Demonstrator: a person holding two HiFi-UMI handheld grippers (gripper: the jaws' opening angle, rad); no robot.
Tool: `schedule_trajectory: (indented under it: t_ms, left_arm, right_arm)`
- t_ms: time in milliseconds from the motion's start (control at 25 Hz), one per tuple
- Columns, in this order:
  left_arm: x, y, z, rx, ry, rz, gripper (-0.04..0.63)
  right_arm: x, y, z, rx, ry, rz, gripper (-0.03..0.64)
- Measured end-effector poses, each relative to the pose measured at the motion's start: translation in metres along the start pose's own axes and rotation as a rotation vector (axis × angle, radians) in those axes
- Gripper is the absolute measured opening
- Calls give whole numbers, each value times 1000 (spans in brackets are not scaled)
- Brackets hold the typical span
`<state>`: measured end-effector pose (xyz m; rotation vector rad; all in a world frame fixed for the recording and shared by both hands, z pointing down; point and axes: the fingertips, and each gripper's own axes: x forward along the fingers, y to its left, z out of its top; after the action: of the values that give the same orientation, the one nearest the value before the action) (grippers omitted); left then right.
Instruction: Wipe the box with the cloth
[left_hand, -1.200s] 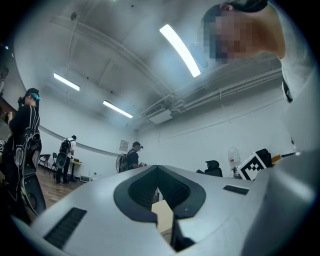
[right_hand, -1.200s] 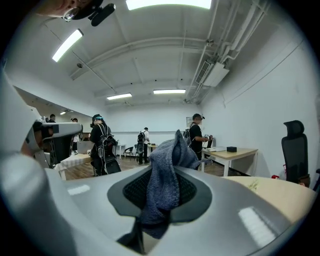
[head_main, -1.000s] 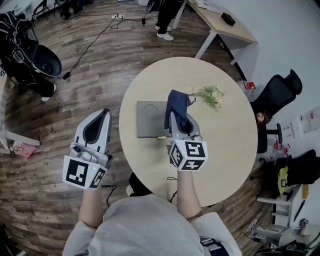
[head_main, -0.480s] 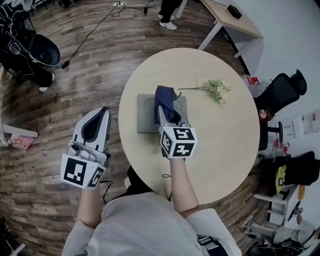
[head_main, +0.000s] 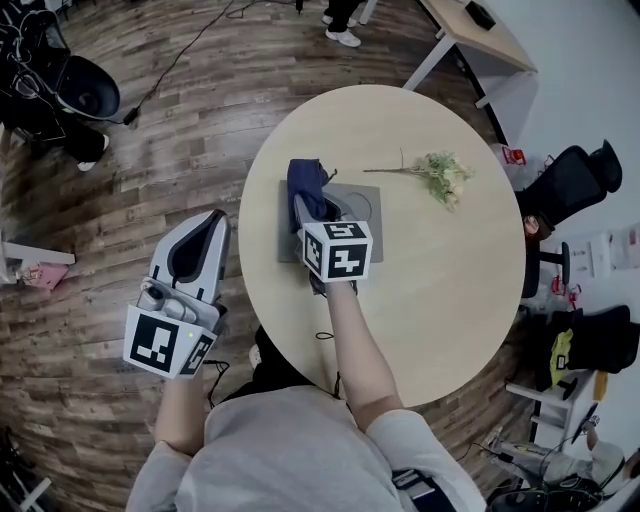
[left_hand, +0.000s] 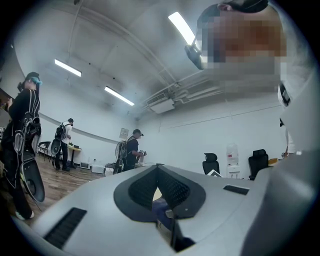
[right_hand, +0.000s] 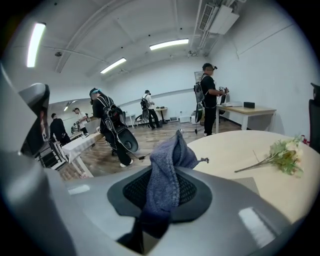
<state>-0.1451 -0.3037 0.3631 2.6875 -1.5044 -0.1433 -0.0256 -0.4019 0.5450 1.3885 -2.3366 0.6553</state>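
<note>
A flat grey box (head_main: 358, 206) lies on the round wooden table (head_main: 440, 290). My right gripper (head_main: 308, 206) is shut on a dark blue cloth (head_main: 303, 180), which bunches up over the box's left end. In the right gripper view the cloth (right_hand: 167, 165) stands up between the closed jaws of my right gripper (right_hand: 159, 189), with a strip of the box (right_hand: 255, 184) at the right. My left gripper (head_main: 208, 228) hangs off the table's left side above the floor. Its jaws are shut with nothing in them, as the left gripper view shows for my left gripper (left_hand: 157, 170).
A sprig of pale flowers (head_main: 436, 176) lies on the table right of the box and appears as flowers (right_hand: 283, 154) in the right gripper view. A desk (head_main: 478, 30) stands behind, office chairs (head_main: 578, 178) at the right. People stand about the room (right_hand: 209, 95).
My right gripper has carried the cloth leftward across the box, from its right side to its left end. The left gripper has hardly moved.
</note>
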Motion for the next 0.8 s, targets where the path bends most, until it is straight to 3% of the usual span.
schedule_trajectory:
  t_ms: [240, 440, 800]
  left_arm:
    - [-3, 3, -8, -6, 15, 16, 8]
    - [-7, 5, -14, -12, 29, 32, 8]
    - [-7, 3, -14, -9, 28, 32, 8]
  right_arm:
    - [35, 2, -29, 3, 115, 12, 86]
    - [58, -4, -51, -72, 210, -34, 89]
    - [57, -26, -55, -131, 235, -84, 83]
